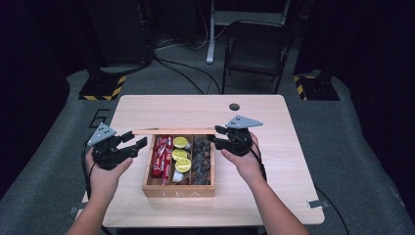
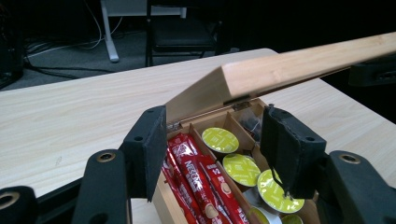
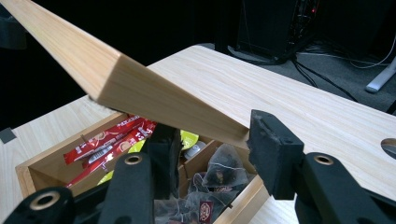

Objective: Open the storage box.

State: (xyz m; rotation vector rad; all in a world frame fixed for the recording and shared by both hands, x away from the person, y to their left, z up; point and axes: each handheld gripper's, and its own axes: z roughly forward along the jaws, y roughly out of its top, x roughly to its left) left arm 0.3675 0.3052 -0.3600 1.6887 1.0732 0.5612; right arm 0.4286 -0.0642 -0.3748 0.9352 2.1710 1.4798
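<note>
We record a dark room with grey carpet, a black folding chair [image 1: 255,51] at twelve o'clock beyond the table and yellow-and-black striped stand bases at ten and two o'clock. The pale wooden rectangular table [image 1: 274,147] carries the items below.

Item one: a light wooden tea box with three lengthwise compartments [image 1: 178,188], at the table's centre, slightly toward six o'clock. Its left compartment holds red stick sachets [image 1: 161,155], its middle one round lime-green capsules [image 1: 181,154], its right one dark pyramid tea bags [image 1: 201,161].

Item two: the box's hinged light wooden lid [image 1: 173,131], raised along the twelve o'clock edge of the box, hinges visible in the left gripper view (the lid stands tilted over the contents, not fully back).

Item three: the black two-jaw right gripper [image 1: 219,138], at three o'clock of the box. In its own view its jaws are clamped on the right end of the lid [image 3: 140,98], one pad under the board and the other against its outer edge.

Item four: the black two-jaw left gripper [image 1: 134,142], at nine o'clock of the box, near its far left corner. We see its jaws apart with nothing gripped; in its own view they frame the sachets [image 2: 201,182] and capsules [image 2: 240,170] without touching them.
</note>
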